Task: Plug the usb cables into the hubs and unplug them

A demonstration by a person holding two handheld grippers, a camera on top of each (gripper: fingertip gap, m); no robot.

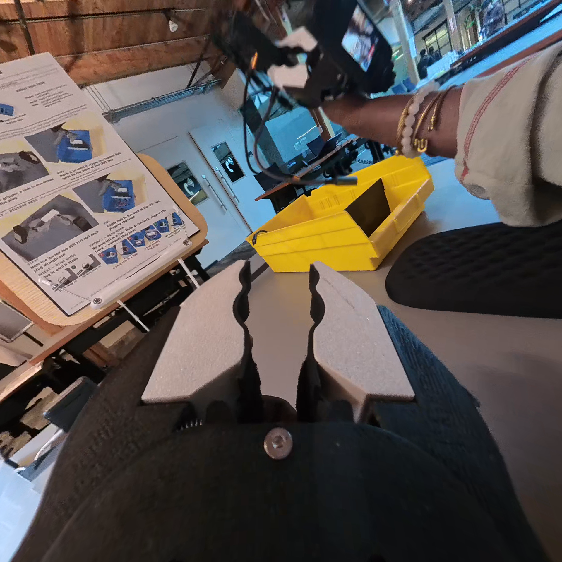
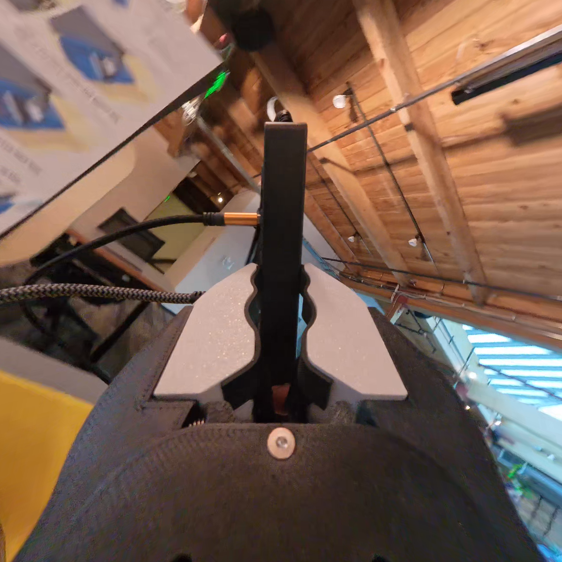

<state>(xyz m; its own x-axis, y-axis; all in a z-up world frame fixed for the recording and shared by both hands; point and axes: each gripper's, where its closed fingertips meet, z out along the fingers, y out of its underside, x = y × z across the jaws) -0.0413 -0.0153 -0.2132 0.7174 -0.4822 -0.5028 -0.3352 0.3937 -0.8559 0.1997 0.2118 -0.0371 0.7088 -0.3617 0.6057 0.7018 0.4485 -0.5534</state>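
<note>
My right gripper point(image 2: 281, 273) is shut on a black USB hub point(image 2: 284, 194) and holds it raised, pointing toward the wooden ceiling. A cable with an orange-gold plug point(image 2: 241, 219) sits in the hub's left side. A braided cable point(image 2: 91, 292) runs in from the left and goes behind the left finger. My left gripper point(image 1: 279, 269) is open and empty, low over the grey table point(image 1: 474, 359). In the left wrist view the right gripper point(image 1: 292, 67) is blurred, high above the table, with black cables point(image 1: 273, 170) hanging from it over the yellow bin point(image 1: 337, 231).
The yellow bin holds a black divider point(image 1: 369, 209). An instruction board point(image 1: 79, 188) on a wooden stand stands at the left. A black mesh pad point(image 1: 486, 270) lies at the right. A person's arm point(image 1: 380, 115) with bracelets reaches across above the bin.
</note>
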